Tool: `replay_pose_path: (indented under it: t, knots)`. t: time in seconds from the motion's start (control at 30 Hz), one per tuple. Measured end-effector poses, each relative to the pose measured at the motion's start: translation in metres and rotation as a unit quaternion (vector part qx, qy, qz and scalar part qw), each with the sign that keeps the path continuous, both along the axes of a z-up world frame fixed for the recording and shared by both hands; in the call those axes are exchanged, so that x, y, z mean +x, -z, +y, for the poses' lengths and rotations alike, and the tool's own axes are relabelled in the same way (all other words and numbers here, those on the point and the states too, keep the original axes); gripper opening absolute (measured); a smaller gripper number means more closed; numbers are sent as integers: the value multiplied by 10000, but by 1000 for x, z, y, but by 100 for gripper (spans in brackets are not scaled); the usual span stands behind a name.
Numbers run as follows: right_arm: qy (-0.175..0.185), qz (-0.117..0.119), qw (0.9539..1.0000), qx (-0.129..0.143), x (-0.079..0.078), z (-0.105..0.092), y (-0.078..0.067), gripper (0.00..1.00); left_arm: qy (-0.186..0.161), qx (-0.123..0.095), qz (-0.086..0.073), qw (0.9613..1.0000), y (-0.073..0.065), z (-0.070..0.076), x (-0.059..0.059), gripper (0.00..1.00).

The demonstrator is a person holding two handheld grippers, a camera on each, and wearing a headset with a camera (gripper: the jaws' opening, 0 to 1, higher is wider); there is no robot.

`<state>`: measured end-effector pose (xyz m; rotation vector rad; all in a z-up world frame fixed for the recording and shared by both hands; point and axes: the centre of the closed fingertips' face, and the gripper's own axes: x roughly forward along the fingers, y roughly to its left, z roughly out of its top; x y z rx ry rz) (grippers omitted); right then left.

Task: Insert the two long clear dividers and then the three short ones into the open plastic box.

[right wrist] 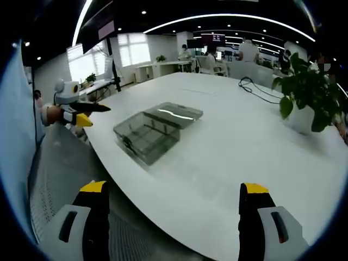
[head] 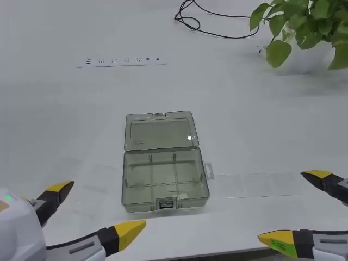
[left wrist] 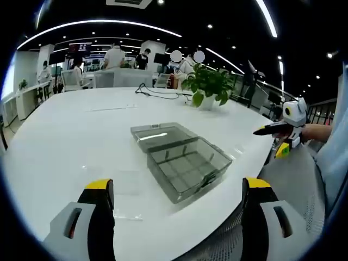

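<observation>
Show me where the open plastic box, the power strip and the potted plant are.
open plastic box [head: 163, 176]: head view, floor of the base.
power strip [head: 122, 61]: head view, middle of its top face.
potted plant [head: 304, 22]: head view, on its leaves.

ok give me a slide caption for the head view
Open plastic box on a white table, clear dividers flat to its right, left claw and right claw open nearby.
</observation>
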<state>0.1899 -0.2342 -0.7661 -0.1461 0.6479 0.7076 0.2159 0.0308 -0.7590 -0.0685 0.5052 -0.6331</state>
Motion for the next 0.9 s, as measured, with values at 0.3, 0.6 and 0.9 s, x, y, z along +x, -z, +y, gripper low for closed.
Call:
replay_pose_path:
  t: [0.3,0.6,0.9]
  knots:
    - [41,-14,10000,-10,2,-3,-1,100,-10,2,-9,10000,-1,1,2,100]
    - [2,-12,10000,-28,3,-2,-2,100,-19,12,-3,10000,-1,1,3,100]
    - [7,-37,10000,-82,5,-7,-5,100,-55,25,-60,10000,-6,6,3,100]
